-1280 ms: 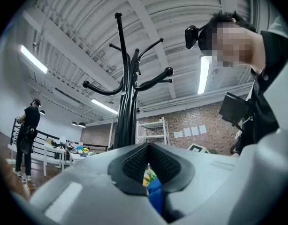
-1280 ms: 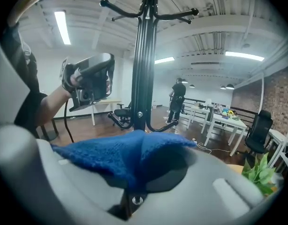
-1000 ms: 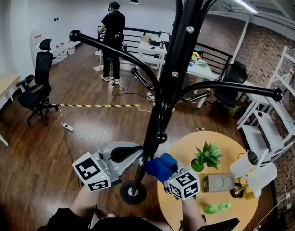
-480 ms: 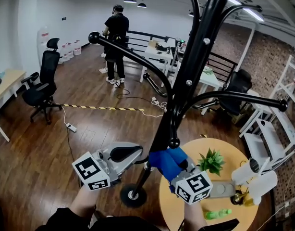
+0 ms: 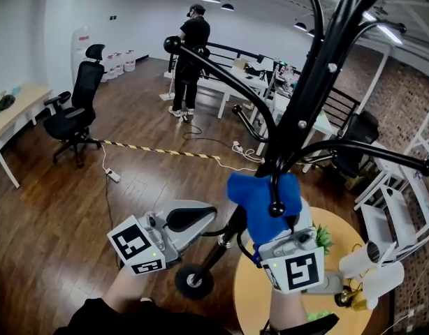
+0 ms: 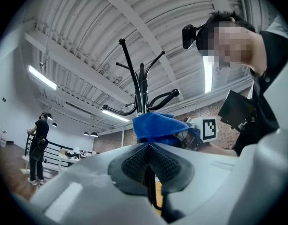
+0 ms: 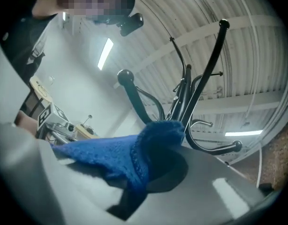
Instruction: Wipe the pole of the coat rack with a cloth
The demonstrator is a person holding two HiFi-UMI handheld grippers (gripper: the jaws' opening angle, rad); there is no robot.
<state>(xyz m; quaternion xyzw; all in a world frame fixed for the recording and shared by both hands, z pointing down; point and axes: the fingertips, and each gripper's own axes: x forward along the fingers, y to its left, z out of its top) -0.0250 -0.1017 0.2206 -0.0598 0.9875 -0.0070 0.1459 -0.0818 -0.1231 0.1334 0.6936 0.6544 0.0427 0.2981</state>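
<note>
One cloth (image 5: 256,199), in right gripper (image 7: 145,176), higher up pole (image 5: 307,109)

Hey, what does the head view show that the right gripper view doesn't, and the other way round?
Only the head view shows the wood floor, the rack's base, an office chair and a distant standing person. Only the right gripper view shows the topmost hook tip and the wearer's head camera. Both show the blue cloth clamped in the right gripper, against the black pole.
</note>
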